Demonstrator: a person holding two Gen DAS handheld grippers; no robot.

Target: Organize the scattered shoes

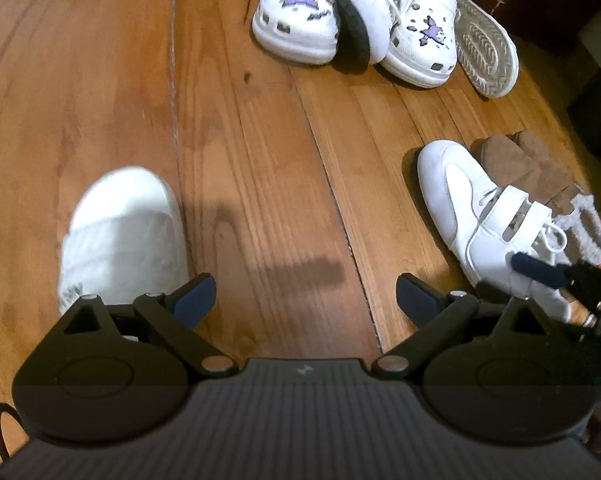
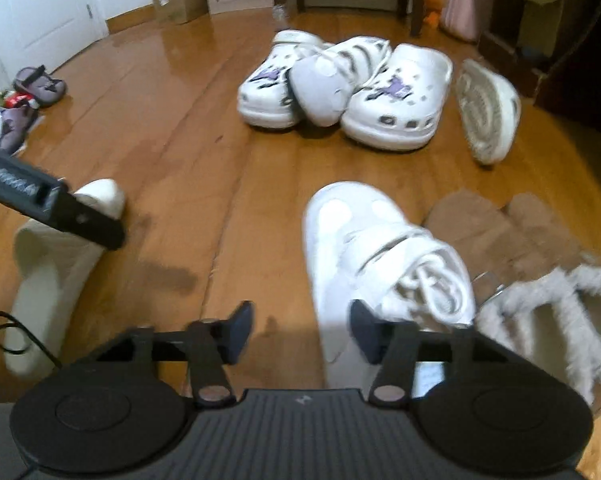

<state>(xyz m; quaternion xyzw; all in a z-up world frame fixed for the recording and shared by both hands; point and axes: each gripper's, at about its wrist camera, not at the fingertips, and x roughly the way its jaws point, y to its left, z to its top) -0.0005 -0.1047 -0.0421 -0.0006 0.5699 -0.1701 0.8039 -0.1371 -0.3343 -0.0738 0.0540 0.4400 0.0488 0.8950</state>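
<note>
Seven shoes, loose on the floor [image 2: 180, 152]. Right claw [image 2: 302, 334]: released, nothing between its pads; strapped sneaker [image 2: 364, 248] just ahead, its heel beside the right pad. Left claw [image 1: 305, 296]: spread wide, empty; white slipper [image 1: 120, 232] to its left. Clogs [image 2: 396, 96] piled far ahead. Hazard: closing here likely catches only laces, so the sneaker may swing and drop.
</note>
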